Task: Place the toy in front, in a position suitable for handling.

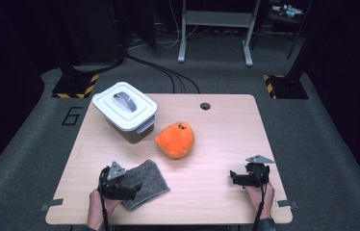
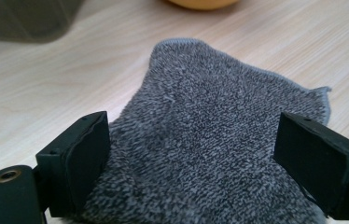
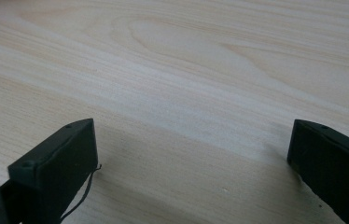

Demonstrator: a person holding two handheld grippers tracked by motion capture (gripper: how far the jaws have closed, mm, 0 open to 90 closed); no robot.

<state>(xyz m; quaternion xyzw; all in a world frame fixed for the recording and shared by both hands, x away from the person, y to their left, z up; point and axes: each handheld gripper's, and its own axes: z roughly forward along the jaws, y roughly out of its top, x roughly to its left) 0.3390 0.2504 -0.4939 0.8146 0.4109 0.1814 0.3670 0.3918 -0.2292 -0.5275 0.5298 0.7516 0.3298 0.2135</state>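
A grey fuzzy cloth (image 1: 147,183) lies flat near the table's front left, and my left gripper (image 1: 132,188) rests over its near edge. In the left gripper view the cloth (image 2: 210,135) spreads between the wide-apart jaws, so this gripper (image 2: 200,161) is open. My right gripper (image 1: 233,179) sits low at the front right, pointing left. Its jaws stand wide apart over bare wood in the right gripper view, where the gripper (image 3: 191,172) is open and holds nothing. An orange plush toy (image 1: 175,140) lies mid-table. A lidded white and grey box (image 1: 125,111) stands at the back left.
The wooden table (image 1: 226,139) has a round cable hole (image 1: 205,106) near its far edge. Bare wood stretches between the plush and my right gripper. Beyond the table are floor cables and a metal stand.
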